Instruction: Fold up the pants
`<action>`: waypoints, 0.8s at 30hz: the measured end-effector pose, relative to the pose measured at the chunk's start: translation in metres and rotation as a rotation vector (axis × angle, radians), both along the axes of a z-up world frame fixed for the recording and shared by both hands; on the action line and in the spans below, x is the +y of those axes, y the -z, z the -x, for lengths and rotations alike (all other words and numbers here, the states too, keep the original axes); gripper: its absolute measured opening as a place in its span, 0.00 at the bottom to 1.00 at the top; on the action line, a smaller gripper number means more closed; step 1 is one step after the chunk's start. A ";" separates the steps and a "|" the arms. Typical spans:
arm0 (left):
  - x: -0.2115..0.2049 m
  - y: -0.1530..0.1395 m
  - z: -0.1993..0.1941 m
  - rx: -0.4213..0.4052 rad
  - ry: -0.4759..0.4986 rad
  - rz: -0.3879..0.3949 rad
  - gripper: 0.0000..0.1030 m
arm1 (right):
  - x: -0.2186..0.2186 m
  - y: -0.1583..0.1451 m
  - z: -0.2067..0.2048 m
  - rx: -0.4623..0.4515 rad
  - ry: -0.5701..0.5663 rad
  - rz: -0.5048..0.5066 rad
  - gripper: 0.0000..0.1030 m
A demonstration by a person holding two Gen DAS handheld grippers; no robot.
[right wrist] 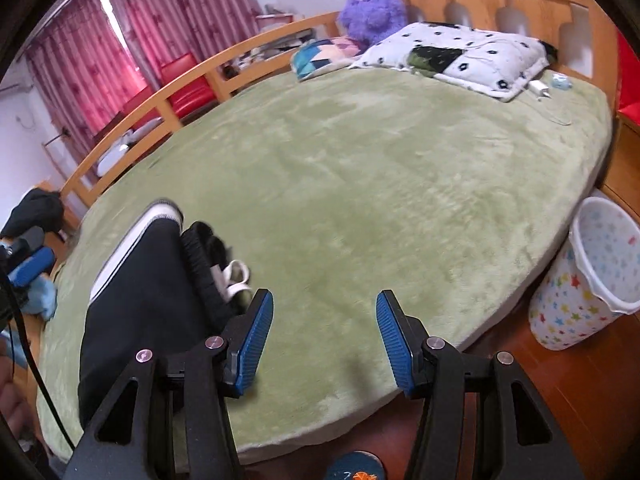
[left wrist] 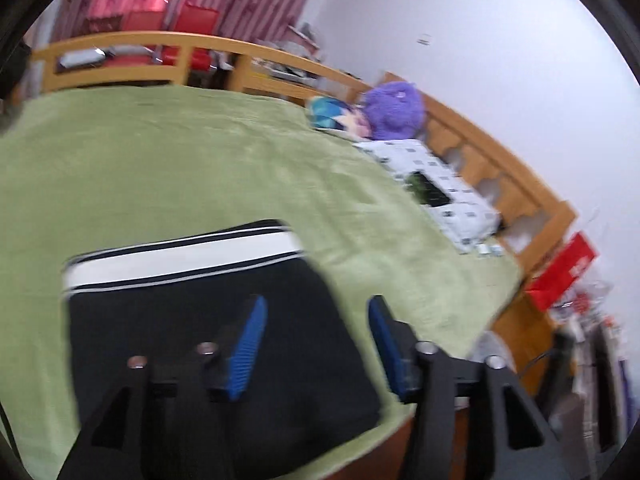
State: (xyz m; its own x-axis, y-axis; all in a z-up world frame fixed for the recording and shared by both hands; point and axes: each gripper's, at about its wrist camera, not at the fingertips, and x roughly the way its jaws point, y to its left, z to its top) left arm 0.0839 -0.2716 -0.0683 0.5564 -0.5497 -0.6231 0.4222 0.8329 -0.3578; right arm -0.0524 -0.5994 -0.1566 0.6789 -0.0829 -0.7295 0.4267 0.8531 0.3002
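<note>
Black pants (left wrist: 208, 336) with a white side stripe lie folded into a compact rectangle on the green bed cover (left wrist: 200, 160), near the front edge. My left gripper (left wrist: 318, 308) is open and empty, held above the right part of the pants. In the right wrist view the same pants (right wrist: 140, 300) lie at the left, with the waistband and white drawstring (right wrist: 236, 280) showing at their right edge. My right gripper (right wrist: 324, 304) is open and empty over bare green cover (right wrist: 360, 180), just right of the pants. The left view is motion-blurred.
A patterned pillow (right wrist: 460, 56), a purple plush toy (right wrist: 372, 12) and a charger (right wrist: 540, 88) sit at the headboard end. A wooden bed rail (right wrist: 160, 104) runs along the far side. A star-print bin (right wrist: 592, 272) stands on the floor to the right.
</note>
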 end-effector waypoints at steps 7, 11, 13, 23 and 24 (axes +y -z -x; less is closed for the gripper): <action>0.074 0.053 0.003 0.076 -0.202 -0.168 0.55 | 0.053 0.019 -0.039 -0.003 -0.226 -0.089 0.54; 0.113 0.088 0.001 0.179 -0.282 -0.185 0.55 | 0.069 0.048 -0.063 0.082 -0.279 -0.192 0.52; 0.129 0.104 0.002 0.239 -0.298 -0.153 0.55 | 0.081 0.055 -0.066 0.083 -0.333 -0.214 0.26; 0.147 0.120 0.006 0.285 -0.262 -0.069 0.60 | 0.078 0.057 -0.057 0.105 -0.233 -0.140 0.24; 0.148 0.125 0.003 0.309 -0.251 -0.062 0.60 | 0.081 0.057 -0.058 0.120 -0.238 -0.123 0.29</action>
